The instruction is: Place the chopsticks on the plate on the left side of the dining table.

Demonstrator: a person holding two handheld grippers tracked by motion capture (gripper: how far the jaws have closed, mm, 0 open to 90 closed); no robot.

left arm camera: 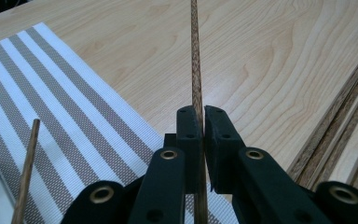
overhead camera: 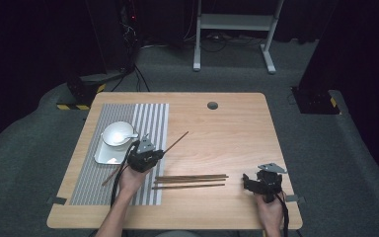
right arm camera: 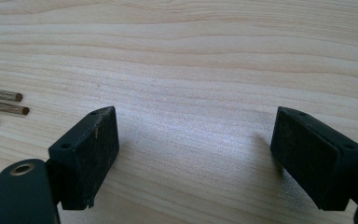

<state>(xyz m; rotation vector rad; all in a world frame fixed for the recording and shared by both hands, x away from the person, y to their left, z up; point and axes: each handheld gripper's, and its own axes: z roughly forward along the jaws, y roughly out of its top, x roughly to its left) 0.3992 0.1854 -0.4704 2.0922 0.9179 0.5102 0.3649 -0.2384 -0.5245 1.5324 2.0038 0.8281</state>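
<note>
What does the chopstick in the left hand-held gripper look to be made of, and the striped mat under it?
Chopstick: likely dark wood, matte, with a speckled grain along its shaft. Striped mat: apparently woven fabric or plastic mesh, since a fine weave shows in its grey and white stripes. The left hand-held gripper is clamped on the chopstick.

I see a wooden table (overhead camera: pixel 237 128) | striped placemat (overhead camera: pixel 148 118) at its left | three chopsticks (overhead camera: pixel 190 180) lying near the front edge
</note>
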